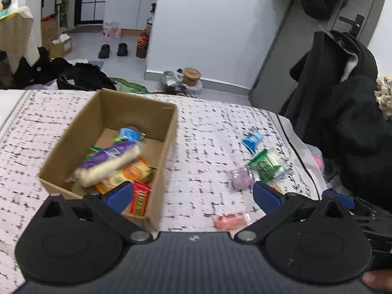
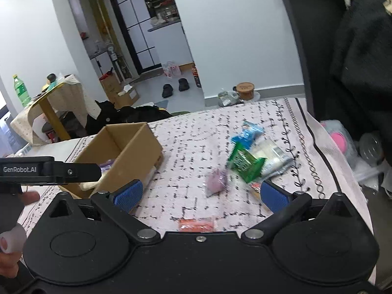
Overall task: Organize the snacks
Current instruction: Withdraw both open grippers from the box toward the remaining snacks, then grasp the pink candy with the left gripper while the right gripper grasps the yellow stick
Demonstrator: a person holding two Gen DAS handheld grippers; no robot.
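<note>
**Materials and finishes**

Cardboard box (image 1: 137, 112): plain brown corrugated board, matt, raw edges. Tablecloth (image 1: 208, 152): soft woven cloth, matt, pale with black printed marks. Snack wrappers are glossy plastic film: purple-and-white pack (image 1: 107, 163) in the box, green pack (image 1: 265, 165) and blue pack (image 1: 252, 138) on the cloth, all shiny and crinkled. Orange packet (image 1: 229, 221): clear glossy film, blurred. Left gripper (image 1: 193, 194) and right gripper (image 2: 201, 194): matt black plastic body, blue finger pads (image 2: 129, 194) with a fine ribbed texture, small shiny metal pivot screws (image 2: 147, 233). Coats (image 1: 343, 93): dark fuzzy fabric. Wall (image 1: 220, 24): smooth matt paint.
</note>
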